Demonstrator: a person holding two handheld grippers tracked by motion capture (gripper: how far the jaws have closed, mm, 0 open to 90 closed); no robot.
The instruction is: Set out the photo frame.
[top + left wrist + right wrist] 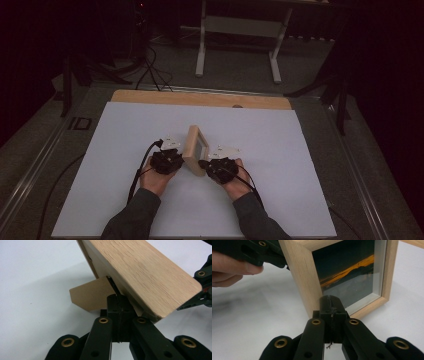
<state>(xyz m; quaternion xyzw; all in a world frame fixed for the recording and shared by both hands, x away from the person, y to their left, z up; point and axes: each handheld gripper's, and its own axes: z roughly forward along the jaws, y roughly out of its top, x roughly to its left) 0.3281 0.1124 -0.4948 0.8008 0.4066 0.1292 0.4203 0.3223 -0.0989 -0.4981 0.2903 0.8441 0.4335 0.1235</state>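
A light wooden picture frame (pixel 192 149) stands upright mid-board, holding a dark picture with an orange streak (pixel 347 272) behind glass. My left gripper (pixel 178 156) is shut at the frame's back (pixel 140 272), its tips (pixel 118 298) against the brown cardboard easel stand (pixel 87 296). A thin dark strip rises from the tips; I cannot tell if it is pinched. My right gripper (pixel 202 163) is shut with nothing in it, its tips (pixel 331 300) at the lower edge of the glass on the front side.
The white board (pixel 125 200) lies on a wooden tabletop (pixel 200 98). A white table's legs (pixel 201 45) stand beyond on the floor, with cables (pixel 150 70) and dark stands at both sides. A hand (pixel 232 267) holds the left gripper behind the frame.
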